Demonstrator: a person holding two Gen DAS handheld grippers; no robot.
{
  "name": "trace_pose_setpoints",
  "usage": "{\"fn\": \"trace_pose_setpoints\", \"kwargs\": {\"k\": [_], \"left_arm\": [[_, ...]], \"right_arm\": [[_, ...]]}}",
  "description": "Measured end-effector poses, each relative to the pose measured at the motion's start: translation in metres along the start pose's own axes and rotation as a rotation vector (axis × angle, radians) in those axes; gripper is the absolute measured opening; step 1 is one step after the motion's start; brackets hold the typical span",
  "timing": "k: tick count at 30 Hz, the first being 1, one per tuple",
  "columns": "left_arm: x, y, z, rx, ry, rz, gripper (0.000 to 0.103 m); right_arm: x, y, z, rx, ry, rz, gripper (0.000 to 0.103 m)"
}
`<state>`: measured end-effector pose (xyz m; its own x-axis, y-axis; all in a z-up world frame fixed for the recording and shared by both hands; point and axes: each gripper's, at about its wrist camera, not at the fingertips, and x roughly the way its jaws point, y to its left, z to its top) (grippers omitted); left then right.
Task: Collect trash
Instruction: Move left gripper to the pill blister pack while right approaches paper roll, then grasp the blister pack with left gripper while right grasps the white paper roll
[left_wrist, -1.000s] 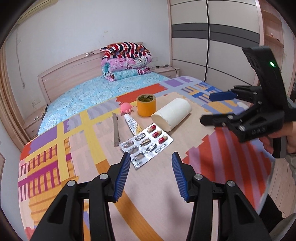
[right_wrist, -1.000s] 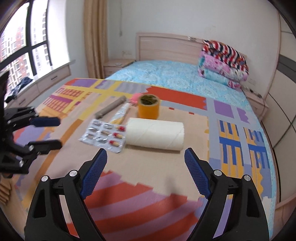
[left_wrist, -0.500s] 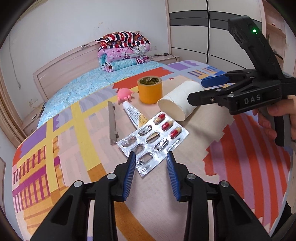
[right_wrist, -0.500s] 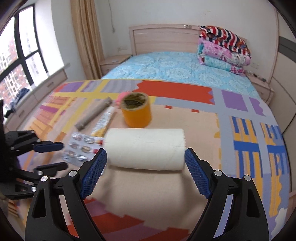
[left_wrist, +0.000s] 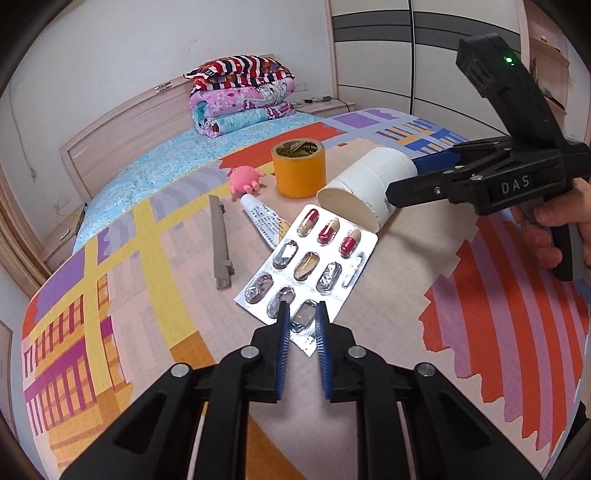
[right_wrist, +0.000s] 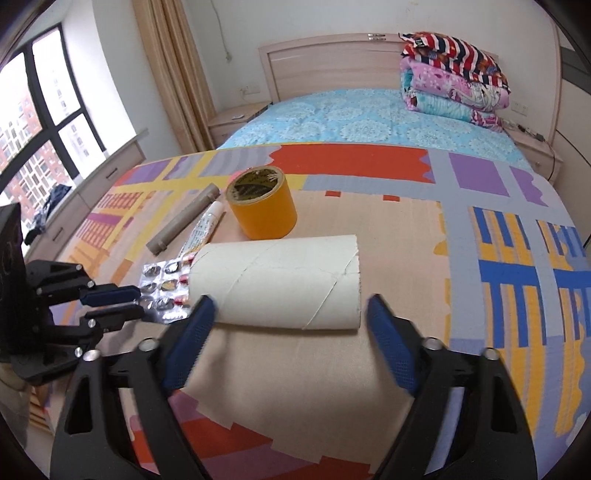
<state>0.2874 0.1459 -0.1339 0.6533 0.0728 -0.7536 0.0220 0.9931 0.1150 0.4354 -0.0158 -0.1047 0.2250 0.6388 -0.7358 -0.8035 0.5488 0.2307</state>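
The step in hand was the pick-up of two pieces of rubbish at once from the patchwork mat (left_wrist: 155, 280) spread over the foot of the bed. The left gripper (left_wrist: 300, 325) had pinched down on the near corner of the blister pack (left_wrist: 310, 266), its blue pads narrow with the foil edge caught between them; the pack lay mostly emptied, a few red capsules left in its far row. The right gripper (right_wrist: 288, 332) straddled the cardboard tube (right_wrist: 277, 282), which lay on its side in the middle of the mat; its jaws were closing, one pad at each end of the tube, though neither seemed to be pressing yet. Judging by that, the next move called for the right jaws to finish closing along the tube's length without crushing it, and then for both to lift clear and carry to wherever the rubbish goes, which no view showed. Toward the mat's far edge stood a roll of orange tape (right_wrist: 262, 206), with a small tube of ointment (left_wrist: 262, 218), a grey plastic strip (left_wrist: 219, 243) and a pink toy (left_wrist: 243, 179) near it. Beyond the mat ran a blue sheet (right_wrist: 369, 118) up to the headboard, with folded quilts (right_wrist: 454, 77) stacked in its far corner. A window and curtain showed on one side and wardrobe doors on the other.
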Motion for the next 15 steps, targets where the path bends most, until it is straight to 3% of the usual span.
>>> {"fn": "trace_pose_setpoints", "kwargs": {"k": [2,4,6,15], "left_arm": [[-0.001,-0.002,-0.001,0.015,0.002,0.015,0.013],[-0.002,-0.002,-0.002,0.016,0.007,0.019,0.01],[-0.005,-0.002,-0.003,0.015,0.008,0.011,0.009],[-0.017,-0.009,-0.008,0.017,0.005,0.001,0.009]], "right_arm": [[-0.002,-0.001,-0.001,0.0,-0.006,-0.011,0.066],[-0.003,-0.003,-0.002,0.006,-0.002,-0.014,0.043],[-0.003,-0.007,-0.004,0.027,0.014,0.03,0.029],[-0.016,0.002,-0.017,0.008,0.004,0.066,0.016]]}}
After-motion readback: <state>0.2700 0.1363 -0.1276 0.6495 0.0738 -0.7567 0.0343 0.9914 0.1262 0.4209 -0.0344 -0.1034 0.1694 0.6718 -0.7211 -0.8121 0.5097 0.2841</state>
